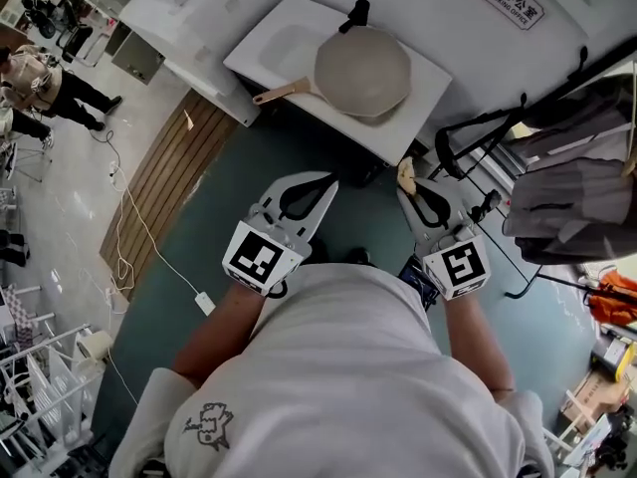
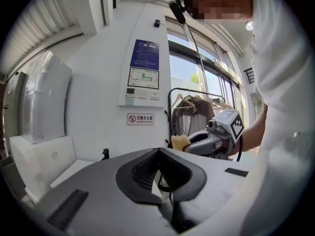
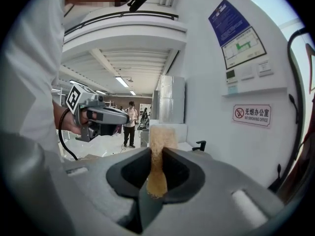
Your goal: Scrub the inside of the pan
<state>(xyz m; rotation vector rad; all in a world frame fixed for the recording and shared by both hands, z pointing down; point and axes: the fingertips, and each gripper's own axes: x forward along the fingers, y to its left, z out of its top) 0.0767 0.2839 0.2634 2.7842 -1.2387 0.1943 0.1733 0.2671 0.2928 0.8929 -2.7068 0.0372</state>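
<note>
Pan on white counter, teal floor

A white wall carries a blue-and-white notice panel and, below it, a small red-and-white no-smoking sign. To the right, tall windows let in daylight behind a black clothes rack hung with garments. The teal floor borders a strip of brown wooden planks and pale glossy flooring. A white tabletop stands against the wall.

sign: 无烟办公室, NO SMOKING OFFICE | on: white wall; blue notice unreadable
</note>
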